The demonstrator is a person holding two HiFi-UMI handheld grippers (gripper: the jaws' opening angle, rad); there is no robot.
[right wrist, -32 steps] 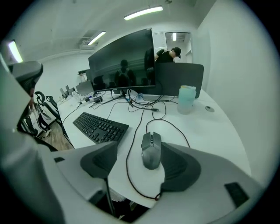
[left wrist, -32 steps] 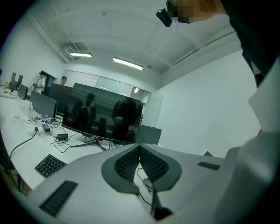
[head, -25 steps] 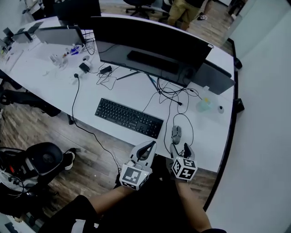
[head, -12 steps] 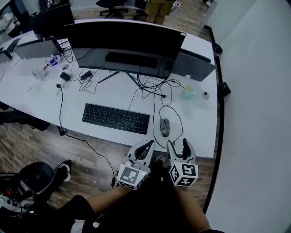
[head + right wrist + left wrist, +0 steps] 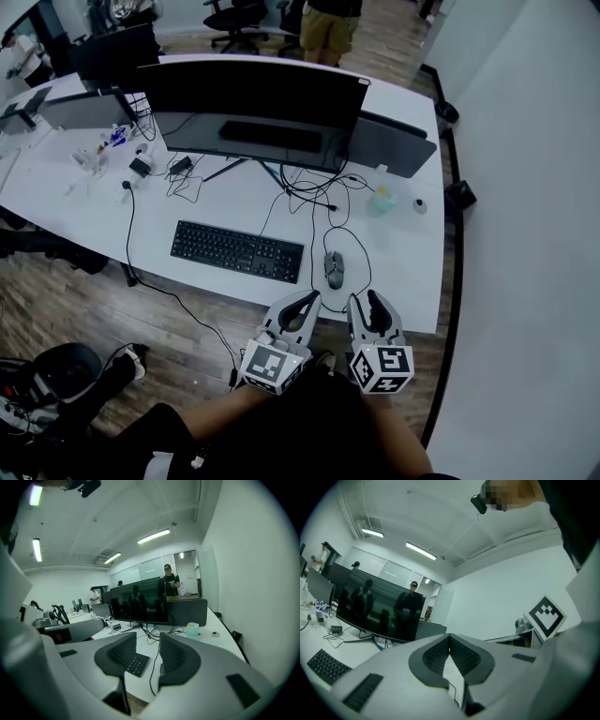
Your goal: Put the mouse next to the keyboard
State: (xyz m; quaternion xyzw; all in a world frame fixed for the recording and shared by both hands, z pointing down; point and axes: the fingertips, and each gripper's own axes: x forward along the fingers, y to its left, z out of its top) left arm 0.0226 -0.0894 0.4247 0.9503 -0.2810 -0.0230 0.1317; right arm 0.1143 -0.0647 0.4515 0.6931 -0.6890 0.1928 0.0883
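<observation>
A grey wired mouse [image 5: 334, 269] lies on the white desk [image 5: 412, 281], just right of the black keyboard [image 5: 237, 251], with a small gap between them. Both grippers hang in the air off the desk's near edge, apart from mouse and keyboard. My left gripper [image 5: 307, 299] is shut with nothing in it; its pads meet at the tips in the left gripper view [image 5: 449, 638]. My right gripper [image 5: 368, 304] is open, and its jaws have just been closing on nothing [image 5: 147, 639]. Part of the keyboard [image 5: 135, 663] shows between the right jaws, far beyond them.
A wide dark monitor [image 5: 253, 103] stands behind the keyboard, with tangled cables [image 5: 319, 202] running toward the mouse. A pale green bottle [image 5: 380, 200] stands at the right. Small clutter [image 5: 122, 150] lies far left. A person [image 5: 328, 23] stands beyond the desk. Wooden floor [image 5: 187, 319] lies below my grippers.
My right gripper's jaws have narrowed from wide apart to a smaller gap. Both grippers have risen a little near the desk's edge. Mouse and keyboard stay where they were on the desk.
</observation>
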